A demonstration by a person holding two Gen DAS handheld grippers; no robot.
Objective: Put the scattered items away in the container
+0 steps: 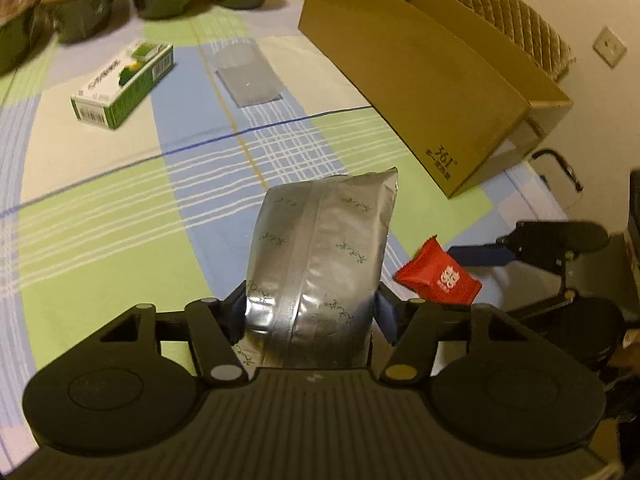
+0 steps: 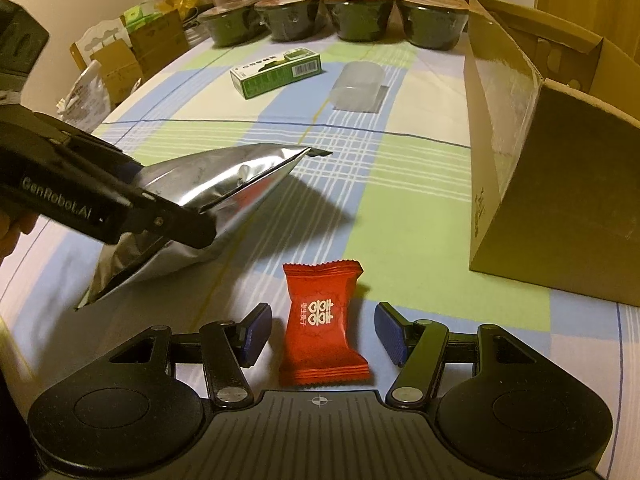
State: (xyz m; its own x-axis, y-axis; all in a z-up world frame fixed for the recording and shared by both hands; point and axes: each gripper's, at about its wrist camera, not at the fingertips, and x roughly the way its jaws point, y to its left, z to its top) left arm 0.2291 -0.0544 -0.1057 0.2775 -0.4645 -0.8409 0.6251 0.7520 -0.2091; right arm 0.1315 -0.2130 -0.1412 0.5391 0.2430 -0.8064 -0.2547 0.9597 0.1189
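L gripper (image 1: 312, 308) clenched on silver pouch (image 1: 320, 264) | R gripper (image 2: 320, 336) released, straddling red sachet (image 2: 322, 320) near box (image 2: 560, 184) | close squarely mid-pack, lift clear of box wall.

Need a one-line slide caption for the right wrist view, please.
Open right gripper straddling a red candy packet while the left gripper holds a silver foil pouch near the cardboard box.

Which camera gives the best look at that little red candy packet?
The right wrist view: the red candy packet lies whole and sharp on the cloth between the open right gripper. The left wrist view shows it only off to the side, partly hidden behind the left gripper holding the silver pouch.
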